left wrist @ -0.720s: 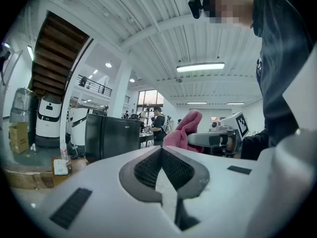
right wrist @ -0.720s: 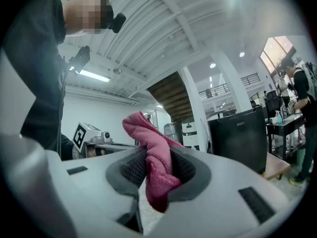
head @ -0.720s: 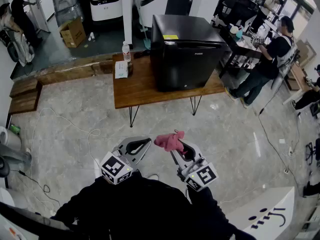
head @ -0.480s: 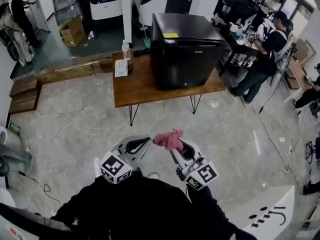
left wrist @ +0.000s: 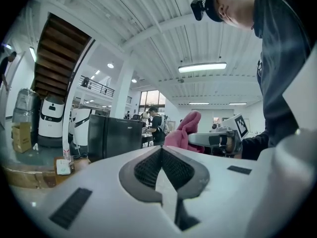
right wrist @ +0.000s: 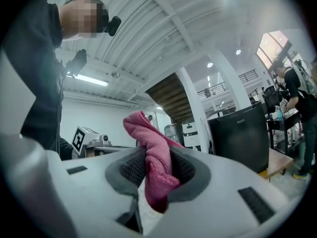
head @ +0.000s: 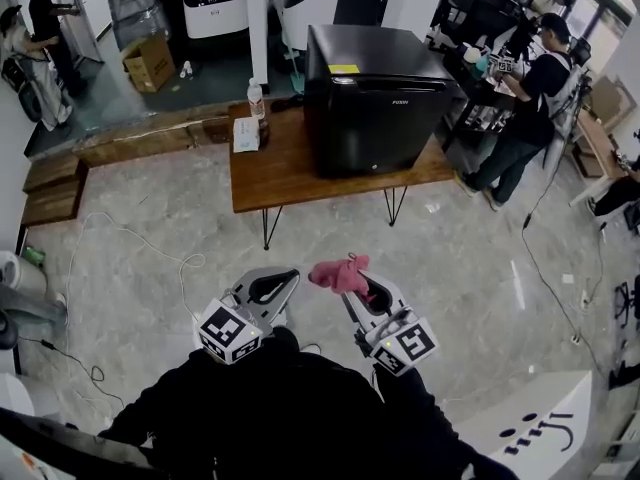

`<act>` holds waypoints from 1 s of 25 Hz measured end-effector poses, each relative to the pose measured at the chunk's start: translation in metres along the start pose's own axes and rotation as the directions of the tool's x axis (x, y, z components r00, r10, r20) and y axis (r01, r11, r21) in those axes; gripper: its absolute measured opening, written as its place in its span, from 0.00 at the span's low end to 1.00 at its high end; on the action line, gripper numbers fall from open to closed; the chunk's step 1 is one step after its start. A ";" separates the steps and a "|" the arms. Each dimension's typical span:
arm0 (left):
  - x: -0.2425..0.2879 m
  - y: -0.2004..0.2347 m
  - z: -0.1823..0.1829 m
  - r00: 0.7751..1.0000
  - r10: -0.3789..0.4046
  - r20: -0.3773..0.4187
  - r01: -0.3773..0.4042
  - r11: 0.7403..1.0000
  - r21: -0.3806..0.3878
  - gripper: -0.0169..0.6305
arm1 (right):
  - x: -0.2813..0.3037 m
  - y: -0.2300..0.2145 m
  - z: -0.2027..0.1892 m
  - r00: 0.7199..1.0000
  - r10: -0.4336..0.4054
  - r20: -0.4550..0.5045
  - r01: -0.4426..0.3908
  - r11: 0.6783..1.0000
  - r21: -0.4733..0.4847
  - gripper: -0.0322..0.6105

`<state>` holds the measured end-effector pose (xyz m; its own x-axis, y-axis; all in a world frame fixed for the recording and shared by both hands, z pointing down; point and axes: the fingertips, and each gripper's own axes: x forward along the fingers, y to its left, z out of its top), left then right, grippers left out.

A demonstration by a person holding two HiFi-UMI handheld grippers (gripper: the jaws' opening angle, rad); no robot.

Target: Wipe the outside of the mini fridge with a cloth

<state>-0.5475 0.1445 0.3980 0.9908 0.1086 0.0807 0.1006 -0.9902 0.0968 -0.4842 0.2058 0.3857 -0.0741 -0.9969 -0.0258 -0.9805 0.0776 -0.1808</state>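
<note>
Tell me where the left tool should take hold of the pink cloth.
Take the bunched free end of the pink cloth sticking out past the right tool, coming from its left; the rest is pinched in that tool's jaws. The left tool, shut, must open first.

Black fridge (head: pixel 375 103) stands shut; pink cloth (head: pixel 340 275) crumpled.

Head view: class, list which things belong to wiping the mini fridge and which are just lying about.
For the job: mini fridge; pink cloth, clamped in the right tool.
Lying about: water bottle; white packet; cardboard box.
</note>
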 end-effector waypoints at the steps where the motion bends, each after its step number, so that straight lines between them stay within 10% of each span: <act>1: 0.001 0.001 0.004 1.000 -0.002 0.015 0.002 1.000 -0.002 0.04 | 0.000 -0.003 0.002 1.000 -0.004 0.000 0.004 1.000 -0.006 0.21; 11: 0.039 0.036 0.010 1.000 0.007 0.022 -0.007 1.000 -0.006 0.04 | 0.022 -0.056 0.012 0.996 -0.093 0.002 0.093 0.995 -0.031 0.21; 25: 0.155 0.209 0.061 0.997 0.053 0.053 -0.054 0.998 0.024 0.04 | 0.157 -0.199 0.085 0.994 -0.107 0.008 0.107 0.984 -0.141 0.21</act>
<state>-0.3669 -0.0512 0.3699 0.9981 0.0511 0.0334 0.0487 -0.9964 0.0688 -0.2854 0.0345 0.3342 0.0323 -0.9994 -0.0144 -0.9986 -0.0317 -0.0421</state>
